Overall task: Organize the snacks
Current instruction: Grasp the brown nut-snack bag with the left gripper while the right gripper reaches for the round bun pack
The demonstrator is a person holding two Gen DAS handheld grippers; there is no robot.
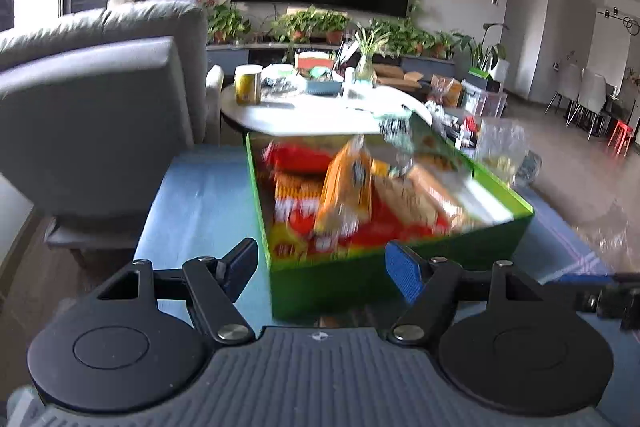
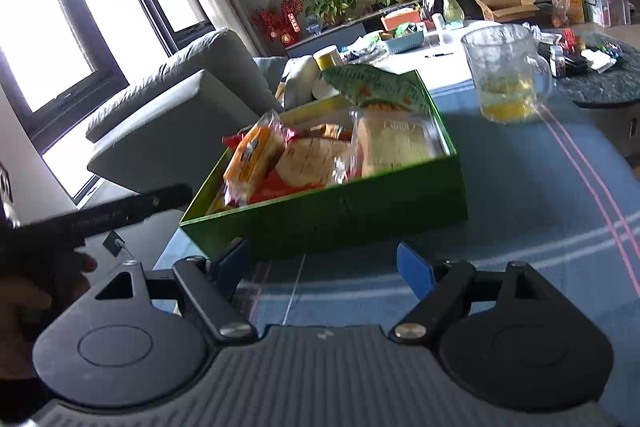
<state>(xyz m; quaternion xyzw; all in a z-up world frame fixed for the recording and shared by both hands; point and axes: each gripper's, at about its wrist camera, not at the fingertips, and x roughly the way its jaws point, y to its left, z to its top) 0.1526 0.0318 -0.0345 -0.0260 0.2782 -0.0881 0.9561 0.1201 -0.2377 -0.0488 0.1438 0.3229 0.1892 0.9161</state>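
Sitting mid-frame, the green box (image 1: 360, 279) brims with snack packets (image 1: 344, 187); left gripper (image 1: 322, 267) and right gripper (image 2: 320, 267) gape wide, holding nothing.

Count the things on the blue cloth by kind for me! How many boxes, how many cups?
Green boxes of snacks: 1
Clear glass mugs: 1
Total: 2
The snack packets inside the box are too jumbled to count.

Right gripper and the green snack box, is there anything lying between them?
Nothing: in the right wrist view only bare blue striped cloth separates the open right gripper from the green box.
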